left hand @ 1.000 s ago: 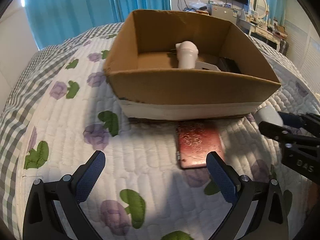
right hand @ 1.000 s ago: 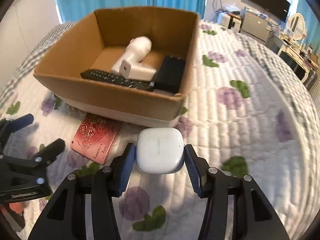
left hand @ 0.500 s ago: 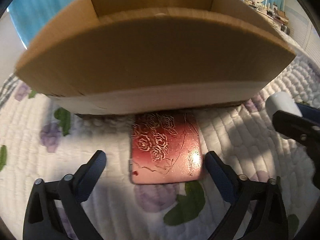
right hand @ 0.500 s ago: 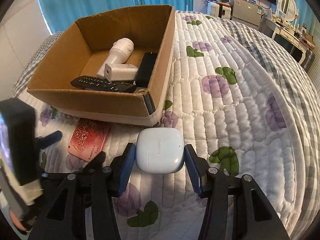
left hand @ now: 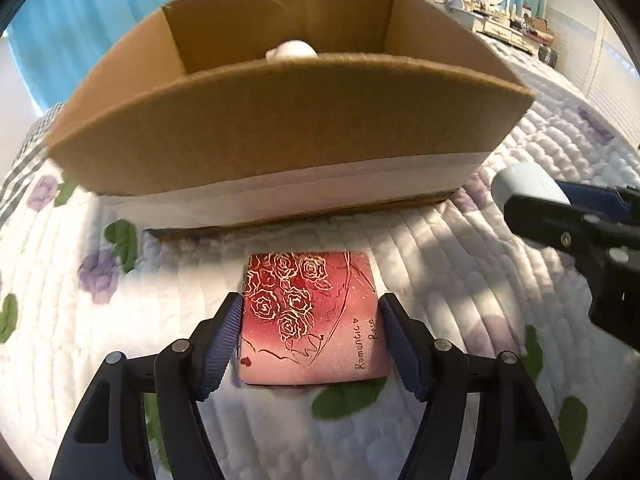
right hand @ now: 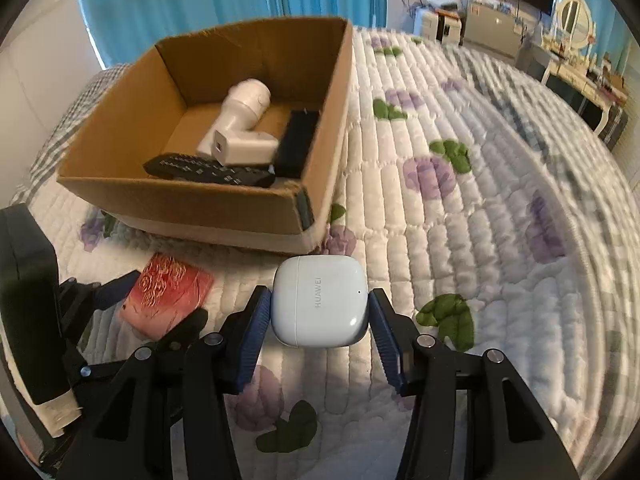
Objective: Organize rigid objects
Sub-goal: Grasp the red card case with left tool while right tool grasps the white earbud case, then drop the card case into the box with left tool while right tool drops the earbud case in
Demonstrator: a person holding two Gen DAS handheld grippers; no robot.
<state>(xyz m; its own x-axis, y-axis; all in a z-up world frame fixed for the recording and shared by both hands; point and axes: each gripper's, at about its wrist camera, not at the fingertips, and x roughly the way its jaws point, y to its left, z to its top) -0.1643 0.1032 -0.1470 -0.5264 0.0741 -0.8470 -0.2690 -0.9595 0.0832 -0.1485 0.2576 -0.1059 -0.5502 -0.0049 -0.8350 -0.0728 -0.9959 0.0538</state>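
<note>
1. The left gripper (left hand: 310, 336) is low over the quilted bed (left hand: 460, 280), its blue-padded fingers (left hand: 224, 340) set on either side of the red compact case (left hand: 312, 320). The pads sit right at the case's two long edges; whether they are pressing it cannot be told for certain, though they look to be in contact.
2. The red compact case lies flat on the bed at about 6 o'clock from the cardboard box (left hand: 280, 128), just in front of its near wall. Gold rose outlines and the words "Romantic Rose" show on its lid.
3. The right gripper (right hand: 320, 312) is clamped on the white earbud case (right hand: 320, 306), one pad on each side, the HUAWEI lettering facing up.
4. In the left wrist view the earbud case (left hand: 524, 180) sits at 3 o'clock from the box's near right corner, apart from it.
5. In the right wrist view the cardboard box (right hand: 180, 204) stands at 11 o'clock from the earbud case. Inside it lie a black remote (right hand: 208, 170) along the near wall, a white handheld device (right hand: 240, 124) behind it, and a black block (right hand: 298, 142) against the right wall.
6. The red compact case (right hand: 168, 300) appears at 9 o'clock from the earbud case, with the left gripper (right hand: 132, 308) around it.
</note>
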